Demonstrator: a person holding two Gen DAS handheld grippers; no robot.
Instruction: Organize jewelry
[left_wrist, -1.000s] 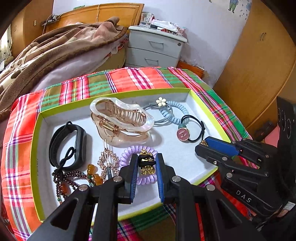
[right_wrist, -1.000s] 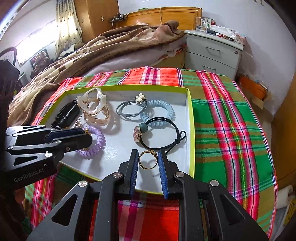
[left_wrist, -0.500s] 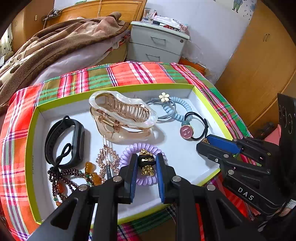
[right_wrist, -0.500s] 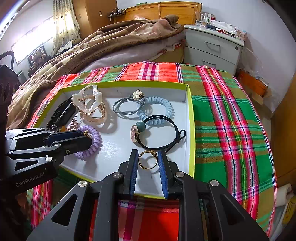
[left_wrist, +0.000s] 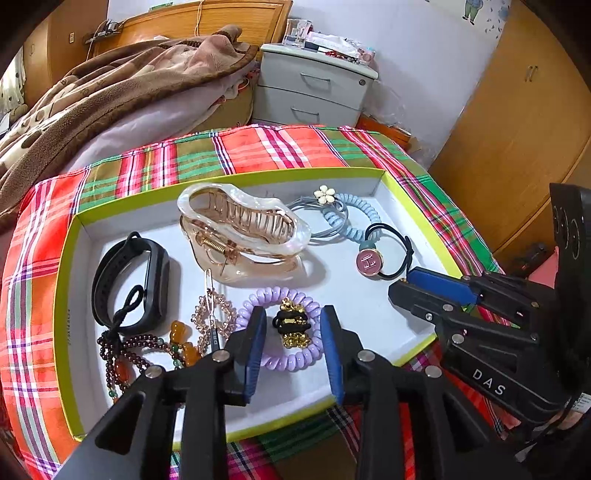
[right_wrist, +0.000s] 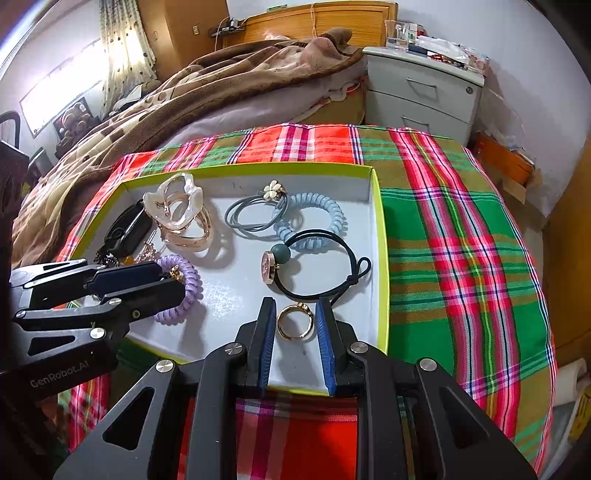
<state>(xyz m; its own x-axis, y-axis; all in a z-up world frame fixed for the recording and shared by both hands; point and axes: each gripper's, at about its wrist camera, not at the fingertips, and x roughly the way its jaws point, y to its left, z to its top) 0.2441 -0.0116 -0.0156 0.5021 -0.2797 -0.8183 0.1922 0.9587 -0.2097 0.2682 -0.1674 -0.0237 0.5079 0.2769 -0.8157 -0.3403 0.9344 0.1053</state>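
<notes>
A white tray with a lime rim (left_wrist: 66, 258) (right_wrist: 382, 258) lies on a plaid cloth and holds the jewelry. My left gripper (left_wrist: 293, 325) is open, its jaws either side of a black and gold charm (left_wrist: 291, 325) that lies inside a purple coil hair tie (left_wrist: 295, 360). It also shows in the right wrist view (right_wrist: 162, 277). My right gripper (right_wrist: 295, 323) stands around a gold ring (right_wrist: 295, 325) near the tray's front right corner, the pads close beside it. The right gripper shows in the left wrist view (left_wrist: 413, 284).
The tray also holds a clear claw clip (left_wrist: 240, 229), a black fitness band (left_wrist: 129, 280), a bead bracelet (left_wrist: 125, 350), a blue coil tie (left_wrist: 354, 218), a grey flower tie (left_wrist: 325, 195) and a black tie with a pink disc (left_wrist: 369, 260). A bed (right_wrist: 221, 81) and a nightstand (right_wrist: 421, 88) stand behind.
My left gripper's jaws have opened wider around the black and gold charm, which now lies free in the purple coil. The right gripper has stayed around the gold ring.
</notes>
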